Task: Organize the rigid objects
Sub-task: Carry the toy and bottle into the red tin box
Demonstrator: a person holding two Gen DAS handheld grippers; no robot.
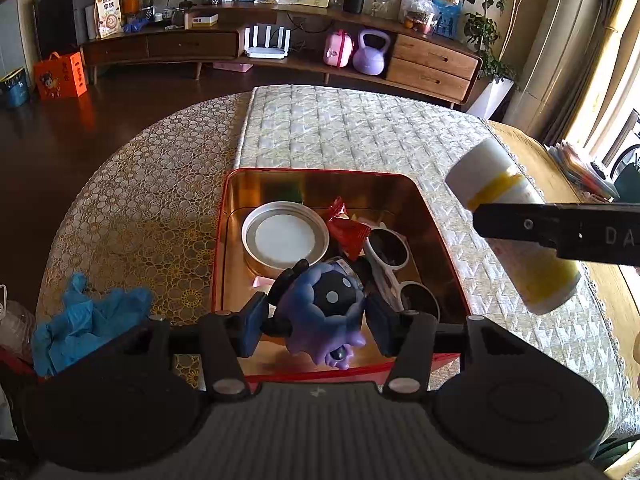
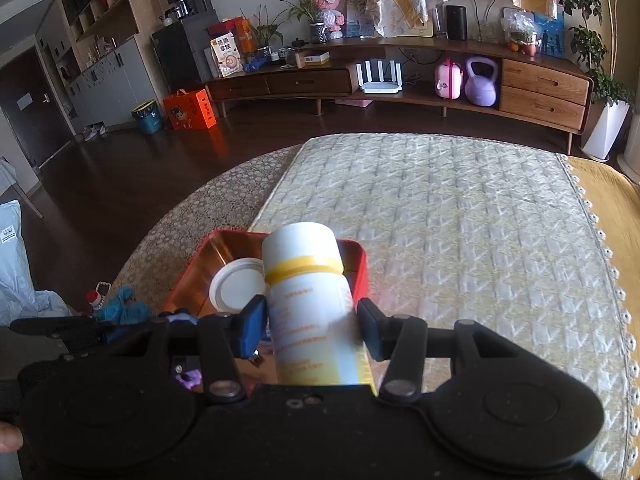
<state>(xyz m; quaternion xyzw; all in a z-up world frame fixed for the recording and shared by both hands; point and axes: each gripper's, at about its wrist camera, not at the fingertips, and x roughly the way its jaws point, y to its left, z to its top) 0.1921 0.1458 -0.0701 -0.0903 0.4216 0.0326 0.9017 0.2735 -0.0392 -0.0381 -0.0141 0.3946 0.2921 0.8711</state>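
Left hand-held gripper [image 1: 316, 330] clamps purple toy [image 1: 324, 316] over red tin [image 1: 440, 240]; right hand-held gripper [image 2: 312, 324] grips white-yellow bottle [image 2: 308, 300] above tin's right edge.

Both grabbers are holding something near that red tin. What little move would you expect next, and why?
Probably the left gripper lowers a little and lets go: it holds the purple toy right above the red tin, beside the round lid and white sunglasses. The right gripper, holding the white-and-yellow bottle, is off to the tin's right side, so it would likely follow.
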